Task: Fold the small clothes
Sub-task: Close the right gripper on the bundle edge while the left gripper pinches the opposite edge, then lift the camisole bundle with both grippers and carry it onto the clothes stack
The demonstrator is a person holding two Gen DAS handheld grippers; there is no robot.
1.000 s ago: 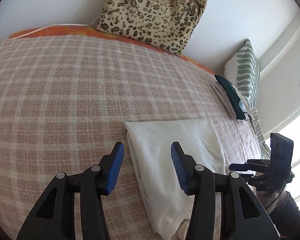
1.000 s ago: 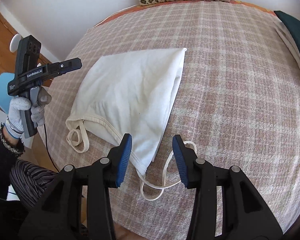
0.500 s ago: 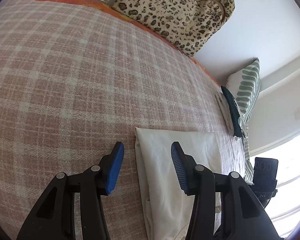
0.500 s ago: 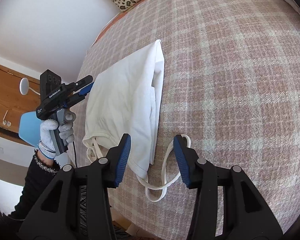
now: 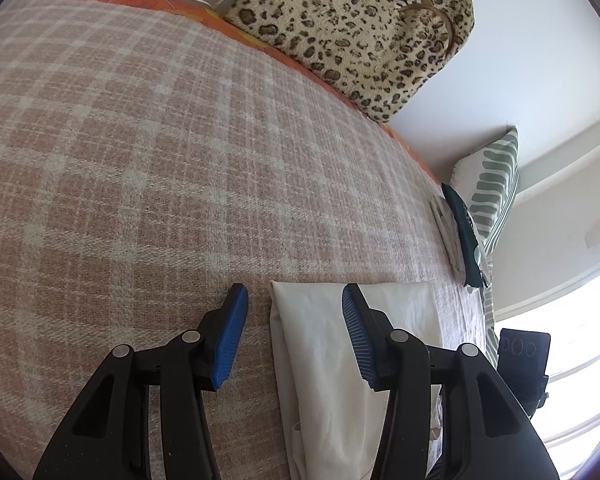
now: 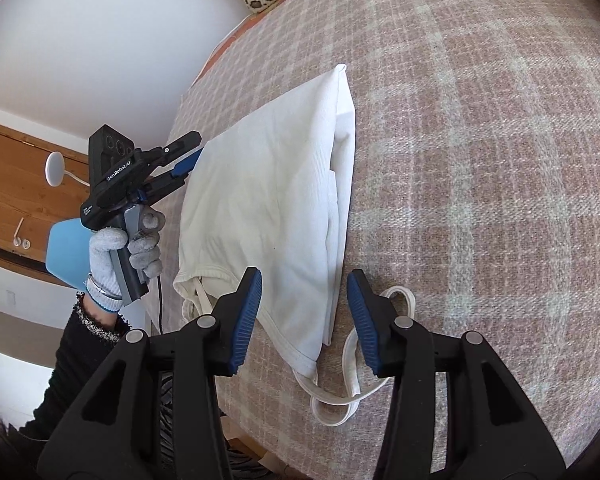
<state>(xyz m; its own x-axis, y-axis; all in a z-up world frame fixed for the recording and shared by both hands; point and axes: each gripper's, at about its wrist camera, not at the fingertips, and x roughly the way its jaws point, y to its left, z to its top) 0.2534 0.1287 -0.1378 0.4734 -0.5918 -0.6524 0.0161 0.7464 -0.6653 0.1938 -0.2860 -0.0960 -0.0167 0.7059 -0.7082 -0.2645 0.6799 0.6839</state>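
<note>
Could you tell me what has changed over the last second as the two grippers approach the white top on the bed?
Both grippers came down closer and rolled: the left gripper now straddles the folded corner of the white top, and the right gripper frames its strap end. Nothing was gripped or released; both sets of fingers remain open and empty. The top, the plaid blanket and the leopard-print bag have not moved.

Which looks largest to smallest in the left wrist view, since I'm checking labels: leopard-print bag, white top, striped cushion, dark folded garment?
1. Leopard-print bag
2. White top, partly hidden by the tongs and nearest the camera, so its rank against the bag is unsure
3. Striped cushion
4. Dark folded garment
</note>
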